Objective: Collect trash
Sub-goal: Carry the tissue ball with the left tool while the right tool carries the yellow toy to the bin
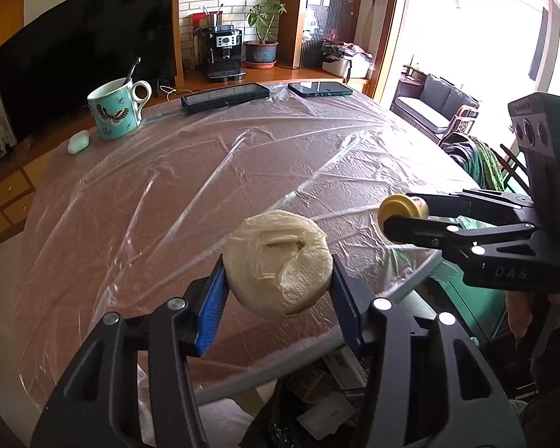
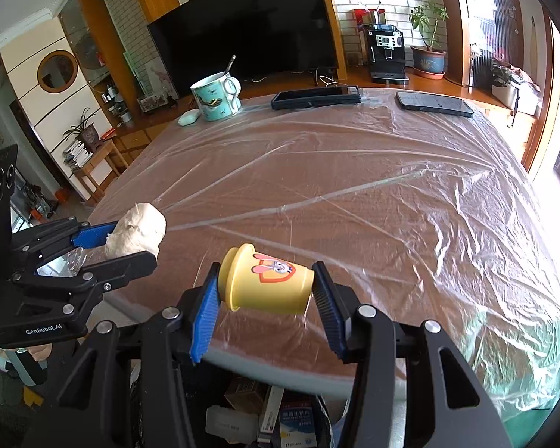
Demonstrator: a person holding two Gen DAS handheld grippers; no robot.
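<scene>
My left gripper (image 1: 278,274) is shut on a crumpled wad of white tissue (image 1: 276,259), held above the table's near edge. The same tissue wad (image 2: 138,233) shows in the right wrist view, clamped in the left gripper (image 2: 130,240). My right gripper (image 2: 267,285) is shut on a small yellow cup (image 2: 268,282) with a cartoon rabbit, lying sideways between the blue pads. That yellow cup (image 1: 397,211) also appears at the right of the left wrist view in the right gripper (image 1: 401,216). Below both grippers sits an open black trash bag (image 2: 250,422) with boxes and packaging inside.
The table (image 2: 354,194) is draped in clear plastic film. At its far side stand a teal mug (image 2: 216,97) with a spoon, a white earbud case (image 2: 188,116), a tablet (image 2: 315,96) and a phone (image 2: 435,103). A television, coffee machine and potted plant stand behind.
</scene>
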